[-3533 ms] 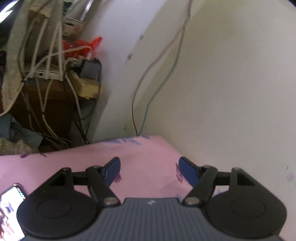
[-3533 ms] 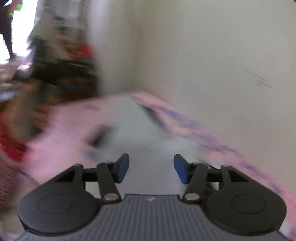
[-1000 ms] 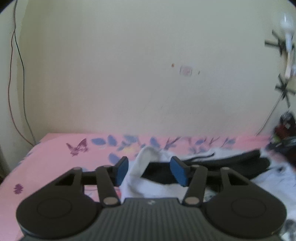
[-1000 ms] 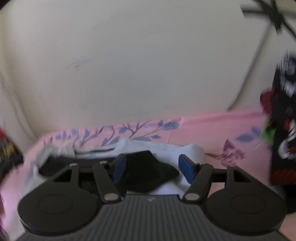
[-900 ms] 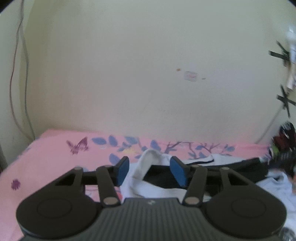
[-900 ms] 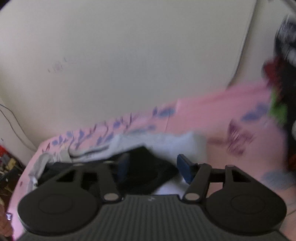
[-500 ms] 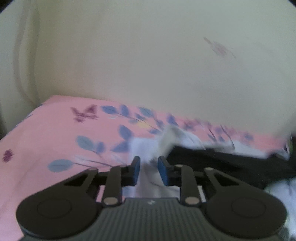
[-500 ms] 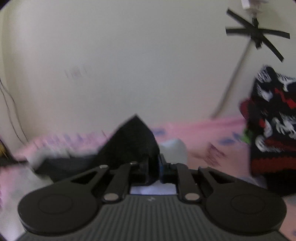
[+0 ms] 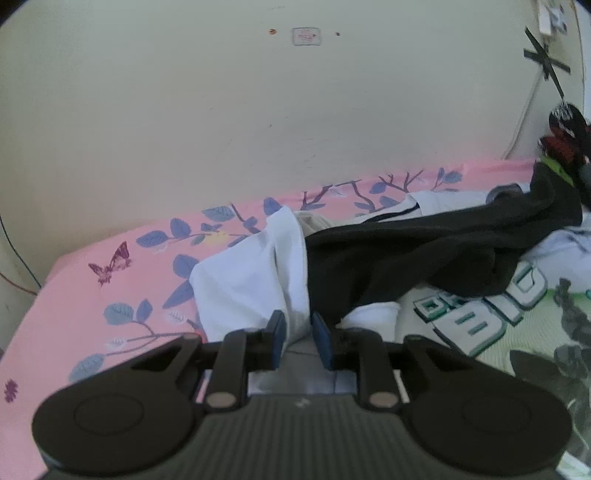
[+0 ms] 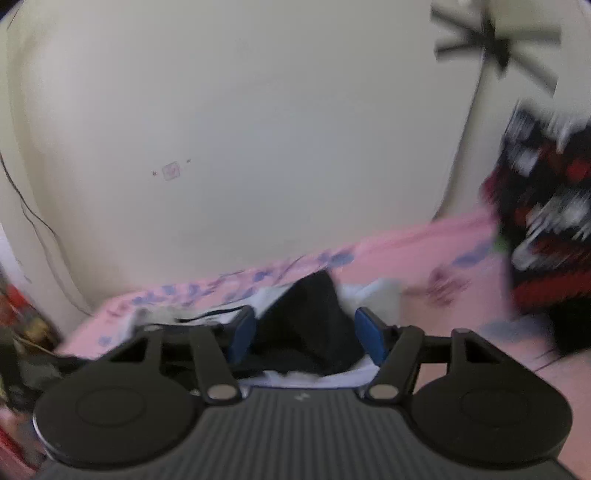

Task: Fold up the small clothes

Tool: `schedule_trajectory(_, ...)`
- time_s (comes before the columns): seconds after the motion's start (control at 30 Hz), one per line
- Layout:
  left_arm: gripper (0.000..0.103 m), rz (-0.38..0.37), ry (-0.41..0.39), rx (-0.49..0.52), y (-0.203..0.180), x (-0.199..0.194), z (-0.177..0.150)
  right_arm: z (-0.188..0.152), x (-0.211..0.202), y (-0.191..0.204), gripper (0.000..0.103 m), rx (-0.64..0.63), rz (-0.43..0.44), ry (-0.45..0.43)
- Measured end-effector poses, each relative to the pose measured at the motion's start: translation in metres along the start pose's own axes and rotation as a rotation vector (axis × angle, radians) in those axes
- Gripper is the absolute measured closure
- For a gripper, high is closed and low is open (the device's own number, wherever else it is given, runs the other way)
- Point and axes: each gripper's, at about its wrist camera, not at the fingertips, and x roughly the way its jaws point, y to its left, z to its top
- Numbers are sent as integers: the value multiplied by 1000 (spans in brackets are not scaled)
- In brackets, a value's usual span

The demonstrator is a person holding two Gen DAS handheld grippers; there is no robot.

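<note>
left gripper (image 9: 298, 341): jaws nearly together, clenched on a fold of the white garment (image 9: 251, 277); cloth pinched between the blue pads (image 9: 277, 341)
right gripper (image 10: 306, 339): jaws apart and just been opening; black garment (image 10: 306, 332) lies between them, pads not pressing it, released
left view only: sharp; printed T-shirt (image 9: 491, 317) with green-outlined letters, near right; butterfly and leaf print on the pink bedsheet (image 9: 110, 280); small sticker (image 9: 306, 36) high on the wall
right view only: blurred; black-red-white patterned cloth (image 10: 546, 229) at far right; taped black cross (image 10: 495, 40) on wall, top right; dark wire (image 10: 33, 221) down the left wall
white garment place: on bedsheet, left of the pile, near end in left gripper
black garment (image 9: 424, 254) place: across the pile, over white cloth, its left end touching the white garment
black garment axis: long axis left-right, far end rising to the right
in the way: gripper bodies hide the near bed in both views
</note>
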Motion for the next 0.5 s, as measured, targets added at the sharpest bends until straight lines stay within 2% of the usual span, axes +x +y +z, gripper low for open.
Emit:
schedule_trajectory(0.03, 84, 4, -1, -5, 0, 0, 0, 0, 22, -7, 53, 56, 8, 77)
schedule_trajectory(0.07, 84, 14, 1, -1, -2, 1, 0, -4, 52, -14, 52, 109, 4, 200)
schedule_trajectory(0.1, 84, 32, 6, 10, -8, 3, 1, -6, 60, -13, 56, 82, -5, 137)
schedule_trajectory(0.13, 84, 54, 14, 25, -11, 2, 0, -2, 72, -8, 62, 48, -58, 164)
schedule_trajectory(0.2, 83, 87, 49, 63, -17, -12, -4, 5, 75, 0, 53, 68, -84, 193)
schedule_trajectory(0.23, 83, 82, 53, 72, -16, -28, -10, 5, 65, 3, 45, 82, -40, 171)
schedule_trajectory(0.33, 82, 34, -19, 39, 4, -96, -34, -8, 15, 6, 37, 34, 111, 96)
schedule_trajectory(0.4, 81, 59, -35, 2, 18, -140, -53, -25, -22, 1, 37, -6, 163, 84)
schedule_trajectory(0.5, 81, 79, -19, -53, 31, -190, -79, -58, -73, -19, 37, -76, 212, 93)
